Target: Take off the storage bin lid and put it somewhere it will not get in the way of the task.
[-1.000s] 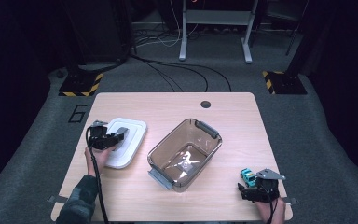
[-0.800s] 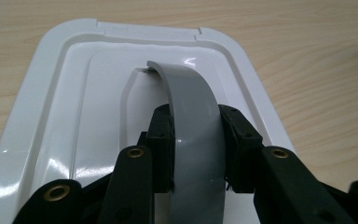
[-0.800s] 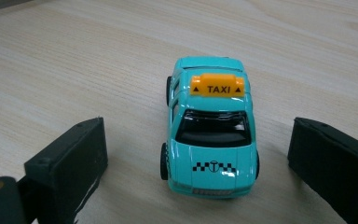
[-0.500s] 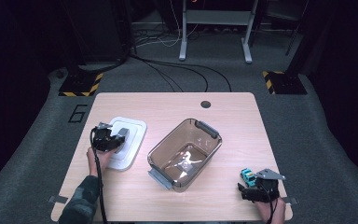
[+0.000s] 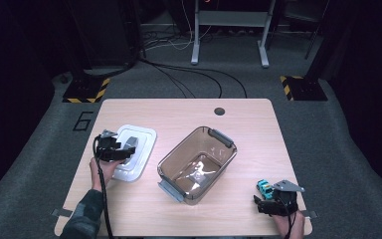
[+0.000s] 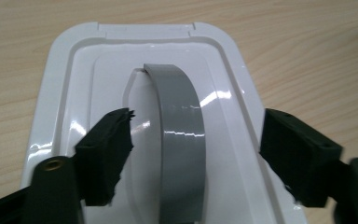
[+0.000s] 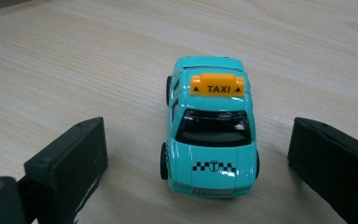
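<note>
Left hand-held gripper (image 6: 193,154): hung over the white lid (image 5: 135,158), left of the clear tub (image 5: 197,163); its jaws had just been opening and stood spread, with the lid's grey handle (image 6: 179,140) between them and neither pad touching it.
Reading of that: the lid looked to have been let go, lying flat on the desk (image 5: 248,117) and off the tub so the tub's mouth was free.
White lid: lay top side up on the desk, just left of the tub, apart from it.
Grey handle: ran as a raised arched strap down the lid's middle, an easy place to pinch for lifting.
Clear tub: stood open and empty at the desk's middle, set at a slant, a grey latch at each end.
Right hand-held gripper (image 7: 196,163): sat right of the tub near the desk's front edge, jaws spread to either side of the toy taxi (image 7: 209,126), touching neither flank.
Toy taxi: stood on its wheels on the desk, right of the tub, lined up lengthwise between the right jaws.
Likely purpose: the jaws straddled the car's narrow width, probably ready to pinch its sides and carry it to the open tub.
</note>
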Available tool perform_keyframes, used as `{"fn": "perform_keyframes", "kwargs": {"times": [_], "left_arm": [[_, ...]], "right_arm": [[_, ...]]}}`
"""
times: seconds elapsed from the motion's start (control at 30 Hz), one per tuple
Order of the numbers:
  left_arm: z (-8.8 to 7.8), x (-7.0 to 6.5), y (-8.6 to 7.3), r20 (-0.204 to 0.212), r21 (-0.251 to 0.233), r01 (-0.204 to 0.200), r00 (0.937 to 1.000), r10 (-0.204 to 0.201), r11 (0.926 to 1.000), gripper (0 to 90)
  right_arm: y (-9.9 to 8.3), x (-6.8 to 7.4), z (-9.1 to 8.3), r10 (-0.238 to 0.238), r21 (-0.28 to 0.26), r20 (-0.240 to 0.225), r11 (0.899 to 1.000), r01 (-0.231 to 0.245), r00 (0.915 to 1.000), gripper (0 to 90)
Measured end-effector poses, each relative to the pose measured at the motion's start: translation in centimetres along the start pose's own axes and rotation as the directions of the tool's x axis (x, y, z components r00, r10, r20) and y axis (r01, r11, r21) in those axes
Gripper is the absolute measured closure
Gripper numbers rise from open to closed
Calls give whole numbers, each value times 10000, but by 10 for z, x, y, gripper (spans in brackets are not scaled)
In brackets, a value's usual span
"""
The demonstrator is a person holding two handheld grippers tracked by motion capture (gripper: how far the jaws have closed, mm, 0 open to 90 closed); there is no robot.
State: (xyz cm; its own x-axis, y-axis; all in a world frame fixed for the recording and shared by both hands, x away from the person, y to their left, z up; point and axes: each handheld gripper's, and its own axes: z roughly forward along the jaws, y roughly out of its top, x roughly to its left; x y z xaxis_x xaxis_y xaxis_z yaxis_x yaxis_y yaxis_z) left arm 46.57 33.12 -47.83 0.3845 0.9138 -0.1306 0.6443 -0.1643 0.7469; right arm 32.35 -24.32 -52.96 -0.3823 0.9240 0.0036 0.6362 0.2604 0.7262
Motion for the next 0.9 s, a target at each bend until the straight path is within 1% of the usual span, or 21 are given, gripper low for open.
{"fn": "perform_keyframes", "kwargs": {"times": [0.03,0.13,0.2,0.27,0.33,0.37,0.4,0.43,0.47,0.53,0.67,0.7,0.73,0.77,0.8,0.83,0.87,0.9], "left_arm": [[-6,-3,-1,34,-150,-117,9999,118,9998,151],[-15,-8,-2,64,-233,-399,9992,400,9989,128],[-22,-12,-3,166,-177,-635,9978,638,9978,93],[-29,-17,-6,169,-196,-897,9958,900,9958,61],[-31,-19,-7,172,-226,-976,9950,980,9950,50],[-36,-23,-12,232,-150,-1170,9928,1173,9930,34],[-38,-25,-15,205,-105,-1290,9914,1292,9916,22],[-38,-25,-15,205,-105,-1290,9914,1292,9916,10],[-41,-29,-23,275,-33,-1448,9891,1448,9895,0],[-44,-31,-30,371,-24,-1524,9876,1523,9883,0],[-50,-38,-47,542,-175,-1689,9840,1697,9855,0],[-52,-41,-51,560,-212,-1834,9813,1844,9828,0],[-52,-41,-51,560,-212,-1834,9813,1844,9828,0],[-54,-44,-58,587,-352,-1987,9779,2005,9794,0],[-54,-46,-61,550,-376,-2072,9763,2091,9776,0],[-54,-47,-64,545,-389,-2212,9733,2231,9745,0],[-54,-49,-69,569,-469,-2181,9737,2206,9748,0],[-54,-50,-72,589,-436,-2239,9723,2262,9736,0]], "right_arm": [[0,0,0,-2,3,2,10000,2,10000,42],[0,0,0,4,-6,13,10000,-4,10000,42],[0,0,0,2,4,20,10000,-2,10000,41],[0,0,0,3,2,23,10000,-3,10000,41],[0,0,0,-1,5,22,10000,1,10000,41],[0,0,0,-6,0,24,10000,6,10000,40],[0,0,0,-10,0,25,10000,10,10000,40],[0,0,0,-10,0,25,10000,10,10000,40],[0,0,0,-37,4,31,10000,37,10000,38],[0,1,0,-37,8,71,10000,37,10000,35],[0,2,1,36,31,109,10000,-37,9999,33],[0,2,1,38,35,115,10000,-38,9999,32],[1,2,1,45,39,124,10000,-46,9999,32],[1,2,1,47,40,124,10000,-48,9999,32],[1,2,1,49,39,125,10000,-49,9999,32],[1,2,1,45,37,125,10000,-46,9999,32],[1,2,1,44,39,125,10000,-44,9999,32],[1,2,1,44,38,126,10000,-45,9999,32]]}}
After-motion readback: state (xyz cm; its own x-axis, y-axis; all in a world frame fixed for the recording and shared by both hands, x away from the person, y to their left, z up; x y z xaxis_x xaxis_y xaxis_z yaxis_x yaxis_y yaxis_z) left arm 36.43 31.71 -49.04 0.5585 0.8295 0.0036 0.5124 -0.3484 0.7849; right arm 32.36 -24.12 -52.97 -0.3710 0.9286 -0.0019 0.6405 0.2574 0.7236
